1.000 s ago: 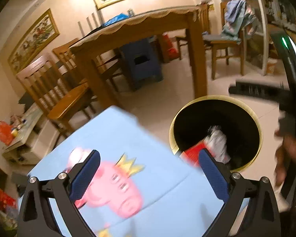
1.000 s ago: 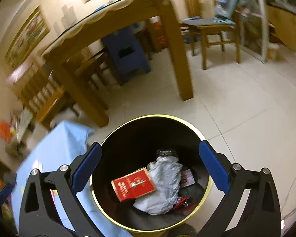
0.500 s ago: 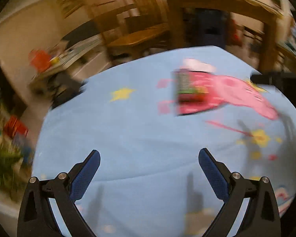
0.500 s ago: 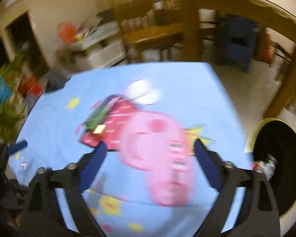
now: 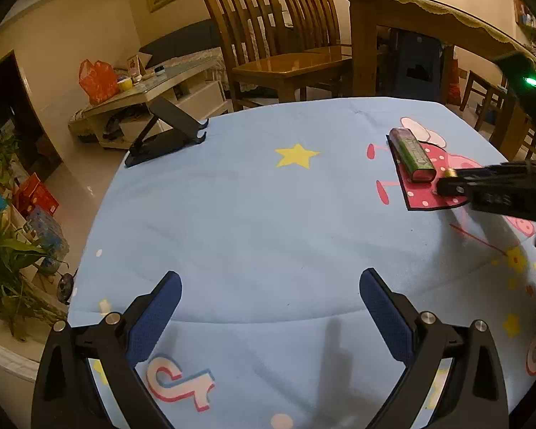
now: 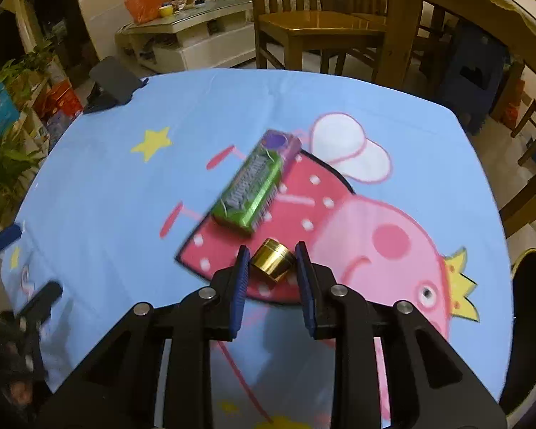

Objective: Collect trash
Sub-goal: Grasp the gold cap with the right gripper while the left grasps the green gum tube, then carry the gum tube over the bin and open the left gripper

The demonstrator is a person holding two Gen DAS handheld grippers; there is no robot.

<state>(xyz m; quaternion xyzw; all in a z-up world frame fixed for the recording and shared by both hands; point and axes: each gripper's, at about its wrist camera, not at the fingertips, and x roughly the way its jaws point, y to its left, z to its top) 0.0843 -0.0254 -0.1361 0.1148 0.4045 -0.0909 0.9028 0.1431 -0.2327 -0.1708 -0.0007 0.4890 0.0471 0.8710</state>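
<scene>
Both grippers hang over a table covered in a light blue cartoon cloth (image 6: 100, 193). Right gripper (image 6: 272, 268) points down at a small gold metal cap (image 6: 272, 259), its blue pads on either side of the cap and its jaws closing; whether the pads already press the cap is hard to tell. Just beyond the cap, a green chewing gum pack (image 6: 252, 187) lies flat on the pink pig print. Left gripper (image 5: 269, 312) hovers with its jaws spread wide and only bare cloth between its pads. From the left wrist view the gum pack sits at the far right of the table, close to the right gripper's tip. At the right table edge, on the floor, stands a dark bin with a gold rim (image 6: 518, 268).
</scene>
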